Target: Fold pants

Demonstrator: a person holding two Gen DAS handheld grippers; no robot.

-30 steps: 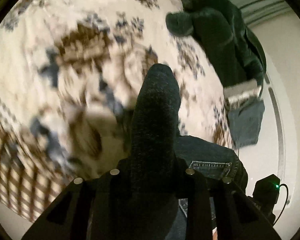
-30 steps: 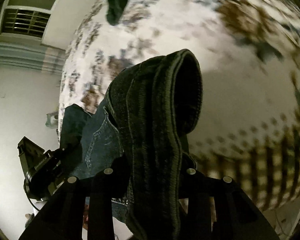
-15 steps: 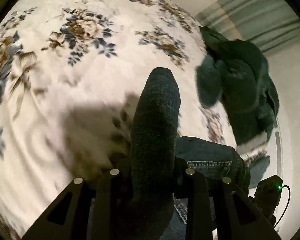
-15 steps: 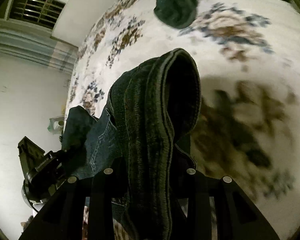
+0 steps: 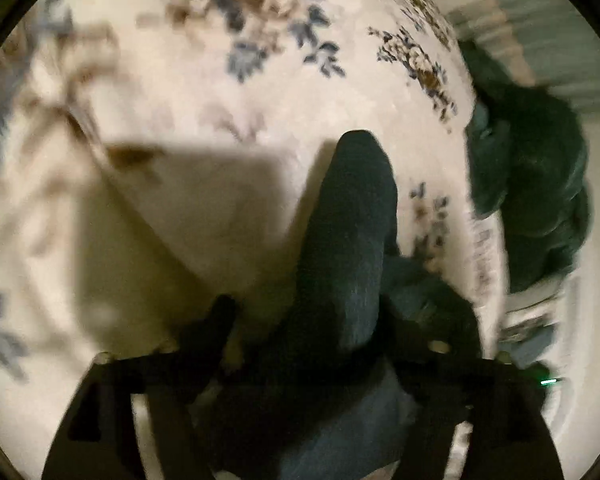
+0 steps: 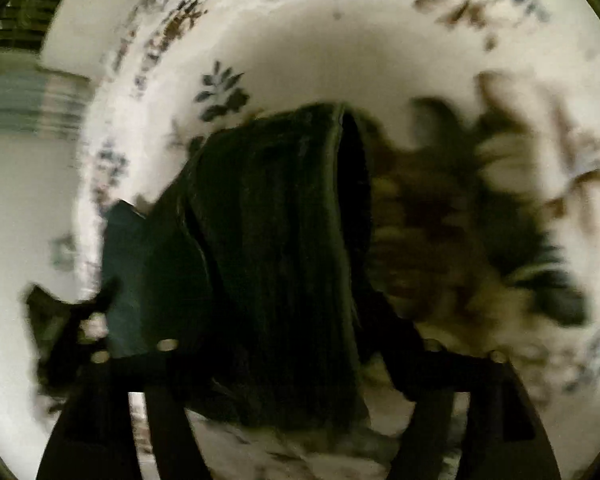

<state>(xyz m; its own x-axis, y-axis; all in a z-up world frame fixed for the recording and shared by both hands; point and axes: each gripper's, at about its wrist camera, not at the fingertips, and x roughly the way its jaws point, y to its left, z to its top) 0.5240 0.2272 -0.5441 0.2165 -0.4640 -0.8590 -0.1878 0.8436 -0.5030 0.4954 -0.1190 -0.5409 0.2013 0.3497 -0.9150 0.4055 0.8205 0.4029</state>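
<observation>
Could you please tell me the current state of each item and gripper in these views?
left gripper: open, with pants fabric between its fingers.
right gripper: open, with a pants fold between its fingers.
pants: bunched, not yet folded flat.
floral bedspread: spread out beneath.
green garment: heaped at the bed's edge.

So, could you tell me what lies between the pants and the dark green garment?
Only bare floral bedspread separates the pants from the dark green garment, as the left wrist view shows.
</observation>
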